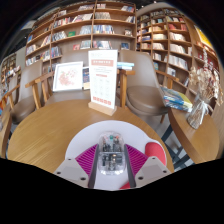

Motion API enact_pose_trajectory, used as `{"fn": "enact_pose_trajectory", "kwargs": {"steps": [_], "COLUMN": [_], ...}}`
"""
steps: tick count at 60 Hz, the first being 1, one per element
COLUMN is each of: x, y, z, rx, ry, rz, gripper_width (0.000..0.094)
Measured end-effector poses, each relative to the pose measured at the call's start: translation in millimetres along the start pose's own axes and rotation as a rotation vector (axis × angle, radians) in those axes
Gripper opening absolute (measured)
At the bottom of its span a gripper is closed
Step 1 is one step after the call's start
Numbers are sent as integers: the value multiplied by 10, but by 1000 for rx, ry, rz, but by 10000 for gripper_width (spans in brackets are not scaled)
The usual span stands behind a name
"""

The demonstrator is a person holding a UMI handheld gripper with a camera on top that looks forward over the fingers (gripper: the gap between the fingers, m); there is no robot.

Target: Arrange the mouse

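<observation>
One view is given, the tool's own, looking along its fingers over a round wooden counter (55, 128) in a library.

The landmark is the tall upright sign stand (103, 84) in the middle of the counter. Beside it, to one side, stands a smaller framed display card (68, 76). Behind the sign a wooden chair (146, 92) is drawn up to the counter, and well behind that run the bookshelves (90, 25).

On the near side of the sign, well apart from it, is the mouse (110, 148), a pale grey-and-white computer mouse. It sits between the pink pads (86, 158) of the tool (110, 160). The fingers appear closed in on its two flanks with no gap showing, so I judge them to be pinching it. Whether it rests on the counter or is lifted clear, I cannot tell.

As to handling, the mouse is likely light and stiff, a hard plastic shell with smooth, curved sides that may slip under the pads. The flanks at mid-body, where the sides run nearest parallel, look the safest hold. A moderate squeeze should serve, set down level.
</observation>
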State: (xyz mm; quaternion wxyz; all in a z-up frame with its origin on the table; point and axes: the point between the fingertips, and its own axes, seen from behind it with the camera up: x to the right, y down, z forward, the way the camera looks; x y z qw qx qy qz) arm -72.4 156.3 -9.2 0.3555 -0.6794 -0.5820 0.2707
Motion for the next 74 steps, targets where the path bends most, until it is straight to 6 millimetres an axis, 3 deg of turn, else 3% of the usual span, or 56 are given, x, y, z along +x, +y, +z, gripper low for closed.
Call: {"fn": "enact_pose_trajectory", "kwargs": {"steps": [5,12,17,24,31,35,40,49,59,74], "x": [1,118,157,118,240,170,116,47,-42,-148], "y": [3,-66,-137,-169,-103,-30,105,536,903,1066], "z": [10,-130,-405,-1072,-1975,-2454,-3098,-3848,-4307,-4524], "rx": [15,34,56,77,100,131,163,173,176,178], "ry": [-6,41,50,27,35,17,-2,-20,-30,-45], "rz": [1,25,19,1,-1,-7,-8,-15,-46,-62], "gripper_width": [513,863,842,853,855,857,857,854,856,856]}}
